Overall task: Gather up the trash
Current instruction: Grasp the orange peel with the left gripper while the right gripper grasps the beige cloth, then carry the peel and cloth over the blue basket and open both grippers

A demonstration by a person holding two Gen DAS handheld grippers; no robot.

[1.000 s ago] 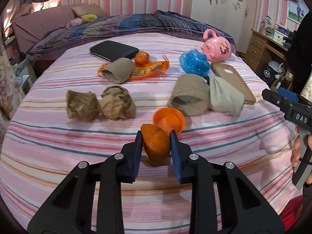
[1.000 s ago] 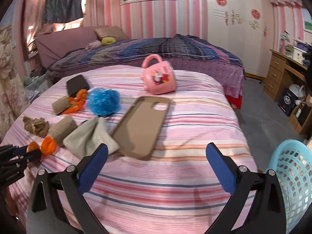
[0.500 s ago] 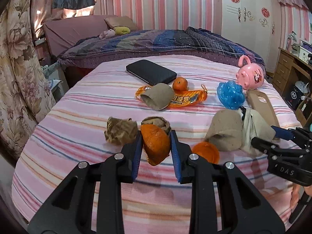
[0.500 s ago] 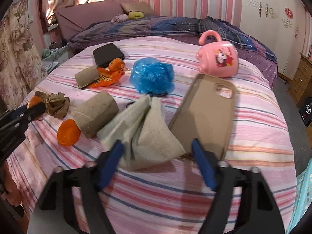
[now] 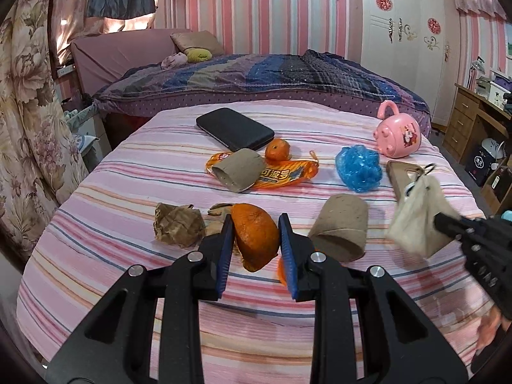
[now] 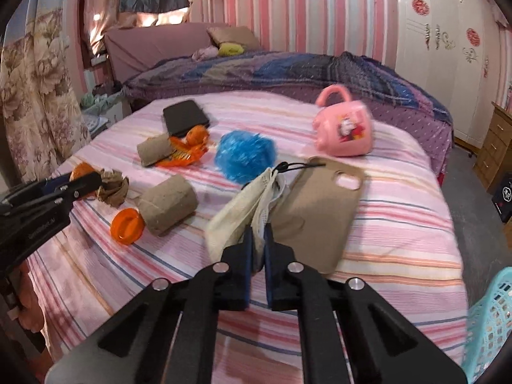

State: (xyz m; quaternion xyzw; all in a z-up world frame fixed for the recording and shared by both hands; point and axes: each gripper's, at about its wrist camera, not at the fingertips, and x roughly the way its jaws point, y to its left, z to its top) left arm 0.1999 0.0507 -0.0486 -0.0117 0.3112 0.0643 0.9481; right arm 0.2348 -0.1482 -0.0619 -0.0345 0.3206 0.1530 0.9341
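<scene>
My left gripper (image 5: 254,249) clamps orange peel (image 5: 256,240); my right gripper (image 6: 257,246) has just closed on the face mask (image 6: 243,211). I should lift both clear, then swing steadily toward the basket (image 6: 489,323)

Hidden, cropped and blurred parts of the bed scene

The left claw (image 5: 254,240) covered most of a second crumpled paper ball (image 5: 215,220) and all but a sliver of the orange cap (image 5: 281,268). The grey mask (image 5: 419,220) in the right claw (image 6: 258,246) was motion-blurred. The blue basket (image 6: 489,326) was cut by the right wrist view's edge. The print on the pink mug (image 6: 344,131) was too blurred to read.
</scene>
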